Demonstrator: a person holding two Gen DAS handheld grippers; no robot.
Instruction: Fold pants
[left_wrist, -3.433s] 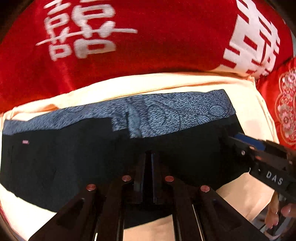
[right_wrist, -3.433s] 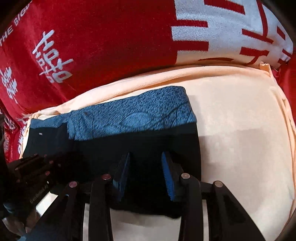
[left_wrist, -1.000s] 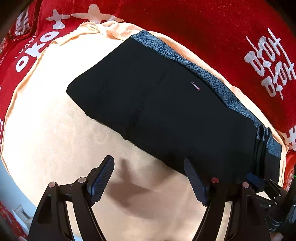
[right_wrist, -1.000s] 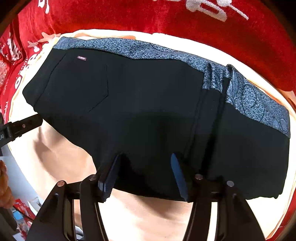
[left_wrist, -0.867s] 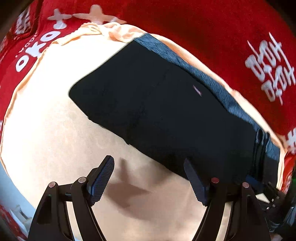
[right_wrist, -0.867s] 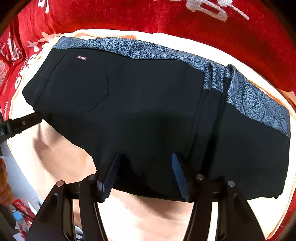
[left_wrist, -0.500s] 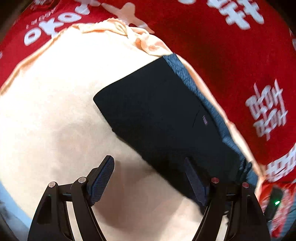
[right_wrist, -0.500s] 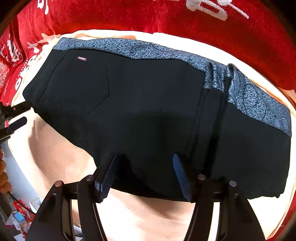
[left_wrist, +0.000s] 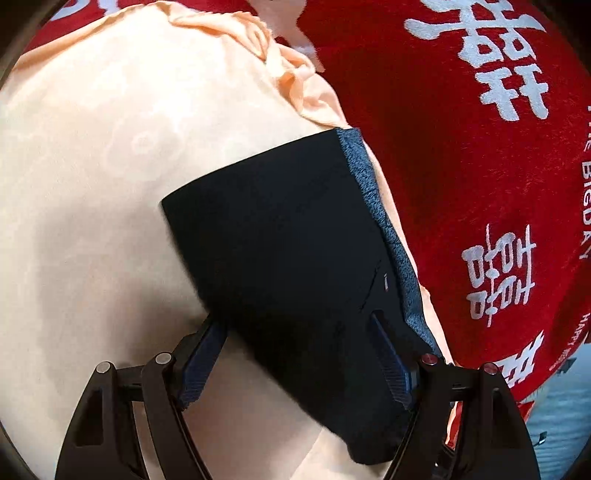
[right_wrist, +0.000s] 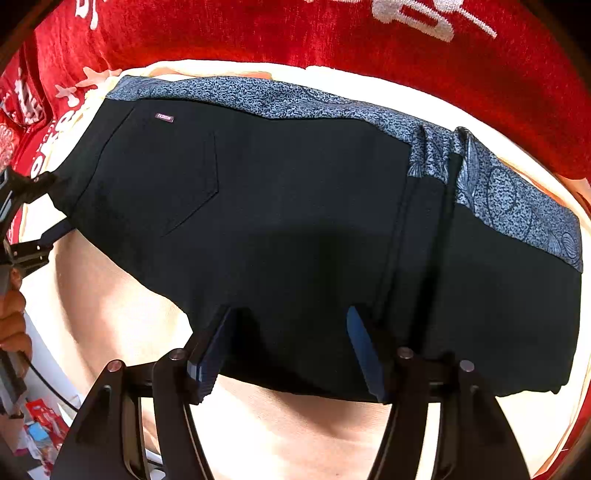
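Observation:
The black pants (right_wrist: 295, 229) with a blue patterned waistband (right_wrist: 509, 199) lie folded into a flat block on a peach cloth (right_wrist: 122, 314). In the left wrist view the pants (left_wrist: 288, 251) run from the middle to the lower right. My left gripper (left_wrist: 295, 354) is open with its fingers on either side of the pants' left end. My right gripper (right_wrist: 288, 343) is open and empty at the near edge of the pants. The left gripper (right_wrist: 26, 218) also shows at the left edge of the right wrist view.
A red blanket with white characters (left_wrist: 480, 147) lies beyond the peach cloth (left_wrist: 92, 166) and shows in the right wrist view (right_wrist: 332, 33) too. The peach cloth's ruffled edge (left_wrist: 280, 74) is at the far side. Clutter (right_wrist: 37, 424) sits off the lower left.
My left gripper has swung left and moved in to the pants' left end, staying open. My right gripper has barely moved. Earlier, the left gripper was shut and has opened.

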